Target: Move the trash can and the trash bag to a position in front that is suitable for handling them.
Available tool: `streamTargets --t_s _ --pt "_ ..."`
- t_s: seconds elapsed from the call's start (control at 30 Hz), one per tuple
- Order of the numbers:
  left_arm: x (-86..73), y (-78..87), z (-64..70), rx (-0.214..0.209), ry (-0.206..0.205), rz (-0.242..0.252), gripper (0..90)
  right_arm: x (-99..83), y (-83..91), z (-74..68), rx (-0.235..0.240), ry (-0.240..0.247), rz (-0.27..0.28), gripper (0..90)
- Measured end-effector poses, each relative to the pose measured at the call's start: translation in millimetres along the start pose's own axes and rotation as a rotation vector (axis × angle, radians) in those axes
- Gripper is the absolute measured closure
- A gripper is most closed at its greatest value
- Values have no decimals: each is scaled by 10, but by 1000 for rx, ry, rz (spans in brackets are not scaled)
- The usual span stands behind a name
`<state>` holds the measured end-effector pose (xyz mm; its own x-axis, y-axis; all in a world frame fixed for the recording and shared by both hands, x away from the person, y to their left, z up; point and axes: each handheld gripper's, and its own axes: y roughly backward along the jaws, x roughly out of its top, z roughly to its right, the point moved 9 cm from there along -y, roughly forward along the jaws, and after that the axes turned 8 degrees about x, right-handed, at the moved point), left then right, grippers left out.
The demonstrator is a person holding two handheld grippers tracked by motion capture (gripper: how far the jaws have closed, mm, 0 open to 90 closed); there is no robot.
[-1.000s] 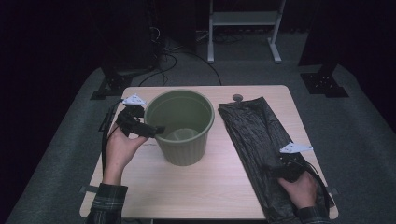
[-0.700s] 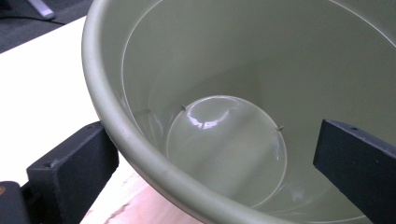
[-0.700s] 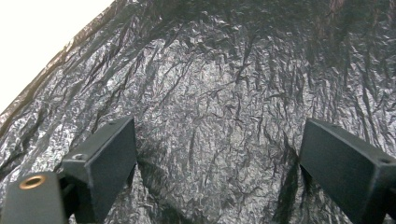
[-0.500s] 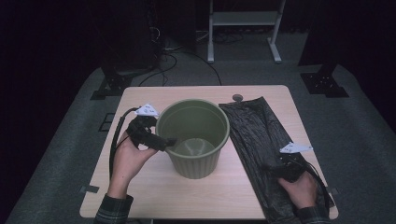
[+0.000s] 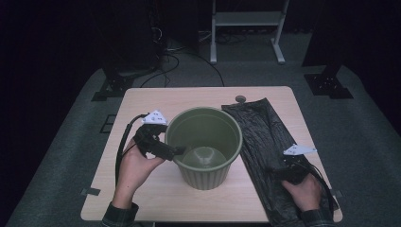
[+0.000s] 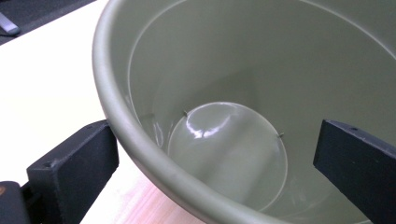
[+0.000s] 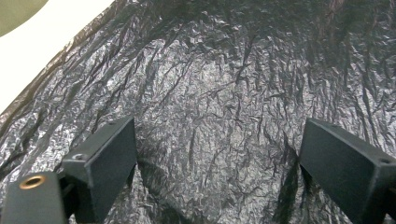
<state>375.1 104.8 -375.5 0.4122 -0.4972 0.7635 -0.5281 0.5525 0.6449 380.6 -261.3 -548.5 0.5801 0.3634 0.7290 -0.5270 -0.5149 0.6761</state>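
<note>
An empty olive-green plastic bin [image 5: 203,146] stands at the middle of the table, its shiny round floor [image 6: 229,154] in sight. My left gripper [image 5: 174,150] is at its left rim. That gripper [image 6: 217,163] is open and straddles the rim [image 6: 116,112], one jaw against the outer wall and the other inside the bin. A crinkled black plastic bag [image 5: 265,142] lies flat along the right side. My right gripper [image 5: 279,171] rests low over the bag's near end. It [image 7: 217,158] is open, with only the bag's foil [image 7: 219,93] between its jaws.
The light wooden table [image 5: 142,104] has bare wood left of the bin and behind it. A small dark round thing [image 5: 240,99] lies at the bag's far end. Stands and cables [image 5: 161,56] sit on the dark floor beyond the table.
The bin and my left gripper have shifted together to the right and toward the near edge. The right gripper and the bag have stayed put.
</note>
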Motion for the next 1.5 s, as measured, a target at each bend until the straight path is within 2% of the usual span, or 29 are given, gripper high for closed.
streamTargets --t_s 0.2,0.4,0.67,0.87,1.03,1.13,1.23,1.4,1.5 --pt "83 87 -71 16 2 31 0 0 0 0 0 0 0 101" --pt "114 292 -104 30 1 59 0 1 0 0 0 0 0 100" --pt "-65 502 -85 47 -8 70 0 -5 4 -6 -13 -9 0 101" --pt "-241 605 -68 80 -14 77 0 -5 3 -7 -21 -17 1 99" --pt "-405 616 -23 101 -25 78 0 -5 5 -6 -25 -20 2 100" --pt "-532 583 12 104 -9 82 0 -6 4 -6 -24 -20 2 100" --pt "-655 516 22 117 -4 90 0 -6 1 -27 -10 -7 0 100" --pt "-794 414 18 122 16 74 0 -6 -1 -38 -3 0 -1 100" --pt "-861 347 31 117 0 87 0 -6 -2 -38 -3 1 0 100"
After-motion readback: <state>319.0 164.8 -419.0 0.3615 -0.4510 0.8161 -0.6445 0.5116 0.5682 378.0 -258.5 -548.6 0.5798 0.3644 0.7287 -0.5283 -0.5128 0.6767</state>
